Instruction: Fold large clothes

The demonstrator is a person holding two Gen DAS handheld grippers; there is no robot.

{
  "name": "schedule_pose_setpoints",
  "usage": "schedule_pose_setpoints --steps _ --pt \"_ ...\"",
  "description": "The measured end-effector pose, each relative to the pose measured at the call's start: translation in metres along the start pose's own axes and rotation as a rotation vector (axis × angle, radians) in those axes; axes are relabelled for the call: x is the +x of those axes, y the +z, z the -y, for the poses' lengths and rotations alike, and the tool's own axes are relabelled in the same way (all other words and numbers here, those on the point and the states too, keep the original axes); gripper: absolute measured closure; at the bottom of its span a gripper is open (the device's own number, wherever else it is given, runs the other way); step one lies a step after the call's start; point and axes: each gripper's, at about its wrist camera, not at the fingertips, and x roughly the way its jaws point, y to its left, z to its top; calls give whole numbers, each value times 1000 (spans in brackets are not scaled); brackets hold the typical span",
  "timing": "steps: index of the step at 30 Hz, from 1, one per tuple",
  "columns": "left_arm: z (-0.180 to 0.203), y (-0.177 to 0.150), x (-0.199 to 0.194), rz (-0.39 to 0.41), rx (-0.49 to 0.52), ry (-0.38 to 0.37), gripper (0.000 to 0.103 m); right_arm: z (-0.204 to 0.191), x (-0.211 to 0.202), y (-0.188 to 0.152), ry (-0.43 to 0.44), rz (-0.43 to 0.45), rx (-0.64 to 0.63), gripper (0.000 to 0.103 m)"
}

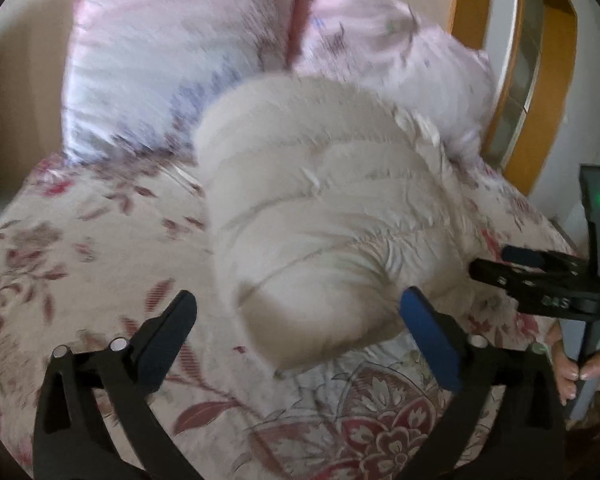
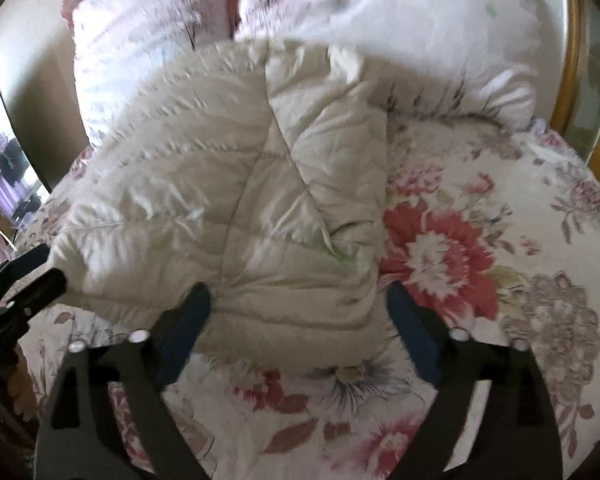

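Nearest the left wrist lens, the left gripper point(image 1: 298, 312) is seen with its jaws spread wide, nothing pressed between the pads. The near, rounded end of a cream quilted puffer jacket point(image 1: 320, 208) bulges into the gap between the two fingers, but neither pad is seen clamping it. The jacket is laid folded into a thick bundle on a floral bedspread point(image 1: 80, 240), its far end resting against two pale pink pillows point(image 1: 172, 60) propped at the head of the bed (heavy motion blur here; pillow print cannot be read).

At the right edge of the same view the right gripper point(image 1: 496, 262) is caught side-on, just beside the jacket's lower right corner, with a hand point(image 1: 580, 368) wrapped around its grey handle.

From the right wrist view, the right gripper point(image 2: 298, 300) is likewise found wide open. The jacket's point(image 2: 236, 184) near hem lies between the blue-padded fingers point(image 2: 414, 336), the left pad close against the fabric, no pinch visible. The quilted panels are seen folded over one another, a diagonal seam running across the top. The bedspread's point(image 2: 480, 280) large red flower is exposed to the right of the bundle. The left gripper's dark fingertip point(image 2: 46, 280) is noted at the jacket's left corner, near or touching; which cannot be told.
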Motion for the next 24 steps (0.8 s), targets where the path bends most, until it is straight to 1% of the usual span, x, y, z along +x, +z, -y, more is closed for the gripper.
schedule_pose_setpoints --steps 2,3,7,10,13,18,24 --pt "-2 -4 -14 39 -14 26 1 -1 -11 -2 -15 23 -7 2" --pt "-4 -7 -19 46 -28 32 1 -1 -15 -3 -25 29 -10 2" --pt "-7 -14 -29 40 -68 31 1 -5 -25 -12 -42 16 -23 2" --pt "-3 -20 -31 9 -66 73 1 -9 -30 -22 -32 11 -24 2" --pt "2 -27 -30 -31 -58 109 1 -14 -29 -31 -31 -14 -27 2" --pt "6 -31 -26 -71 -60 126 1 -17 -30 -37 -36 -39 -27 2" --pt "12 -34 -16 -129 -49 168 1 -18 -24 -42 -49 -80 -22 2"
